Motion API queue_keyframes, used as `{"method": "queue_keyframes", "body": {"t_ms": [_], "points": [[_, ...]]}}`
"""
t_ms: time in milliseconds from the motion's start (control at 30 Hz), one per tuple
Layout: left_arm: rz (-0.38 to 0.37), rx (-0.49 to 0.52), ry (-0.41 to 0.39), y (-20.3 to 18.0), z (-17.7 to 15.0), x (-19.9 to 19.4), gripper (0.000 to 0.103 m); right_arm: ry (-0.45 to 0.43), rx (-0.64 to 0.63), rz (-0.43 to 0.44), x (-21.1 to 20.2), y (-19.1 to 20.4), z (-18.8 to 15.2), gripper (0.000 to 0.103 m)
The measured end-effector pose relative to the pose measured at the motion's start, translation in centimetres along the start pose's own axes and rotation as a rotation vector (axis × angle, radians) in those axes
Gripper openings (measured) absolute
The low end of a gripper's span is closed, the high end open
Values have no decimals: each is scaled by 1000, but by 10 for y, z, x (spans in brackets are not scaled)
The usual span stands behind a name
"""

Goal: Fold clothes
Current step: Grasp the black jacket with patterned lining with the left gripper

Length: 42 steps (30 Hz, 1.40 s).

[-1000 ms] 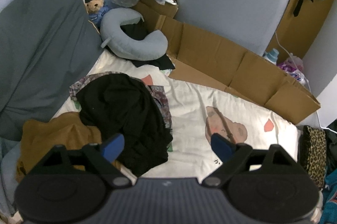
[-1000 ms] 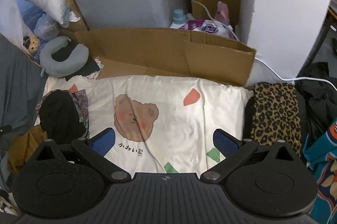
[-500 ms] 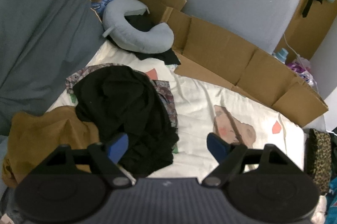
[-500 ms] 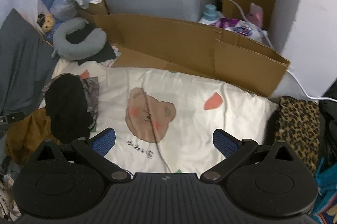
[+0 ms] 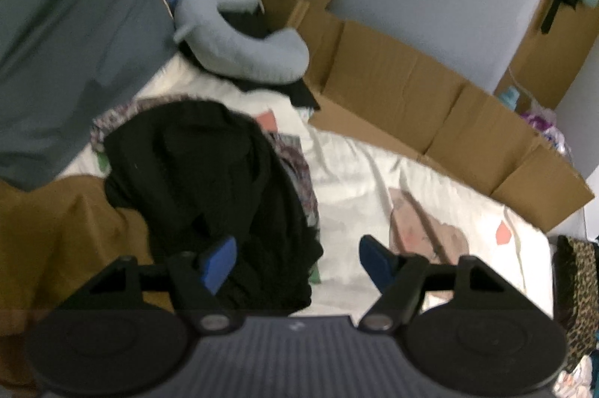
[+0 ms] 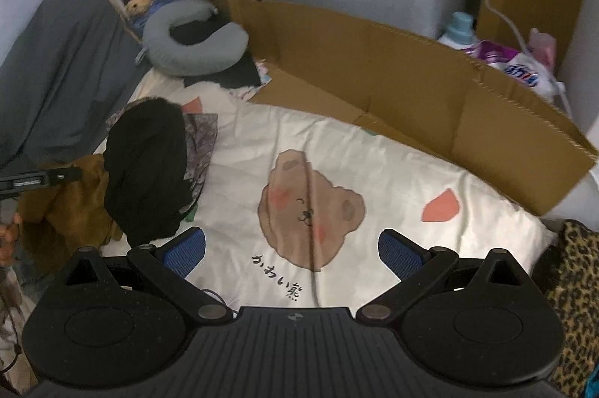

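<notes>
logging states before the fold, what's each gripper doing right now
Left gripper: open, holding nothing, over the black garment.
Right gripper: open, holding nothing, over the bear-print sheet.

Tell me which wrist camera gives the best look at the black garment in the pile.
The left wrist view: the black garment fills the middle, just ahead of the open left gripper, though slightly blurred. The right wrist view shows it smaller, off to the left, beyond the open right gripper.
</notes>
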<state>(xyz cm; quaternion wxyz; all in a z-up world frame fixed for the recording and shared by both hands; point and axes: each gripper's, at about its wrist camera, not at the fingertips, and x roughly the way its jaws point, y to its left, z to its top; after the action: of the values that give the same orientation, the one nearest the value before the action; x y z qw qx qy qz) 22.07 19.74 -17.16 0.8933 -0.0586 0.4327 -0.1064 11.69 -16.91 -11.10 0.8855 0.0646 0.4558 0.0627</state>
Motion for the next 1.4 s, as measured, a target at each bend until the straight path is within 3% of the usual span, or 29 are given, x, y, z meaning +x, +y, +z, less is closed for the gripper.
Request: {"method": "queue_keyframes", "body": {"t_ms": [333, 433, 533, 900, 1000, 1167, 1333, 1400], "points": [[17, 46, 101, 17, -53, 73, 76, 45, -33, 85, 52, 8, -18, 101], [26, 95, 61, 23, -62, 87, 76, 53, -38, 89, 65, 9, -26, 101], [33, 82, 49, 30, -66, 101, 76, 70, -23, 93, 78, 8, -35, 101], [-29, 66, -13, 18, -52, 124, 76, 114, -35, 106, 104, 19, -51, 99], [-50, 66, -15, 10, -49, 134, 76, 127, -34, 114, 107, 19, -52, 90], [-68, 62, -9, -9, -42, 155, 76, 150, -21, 119, 115, 18, -56, 89], [-41, 46, -16, -19, -29, 178, 74, 168, -12, 120, 122, 20, -61, 89], [-29, -1, -16, -17, -22, 185, 67, 172, -12, 121, 124, 20, -62, 89]]}}
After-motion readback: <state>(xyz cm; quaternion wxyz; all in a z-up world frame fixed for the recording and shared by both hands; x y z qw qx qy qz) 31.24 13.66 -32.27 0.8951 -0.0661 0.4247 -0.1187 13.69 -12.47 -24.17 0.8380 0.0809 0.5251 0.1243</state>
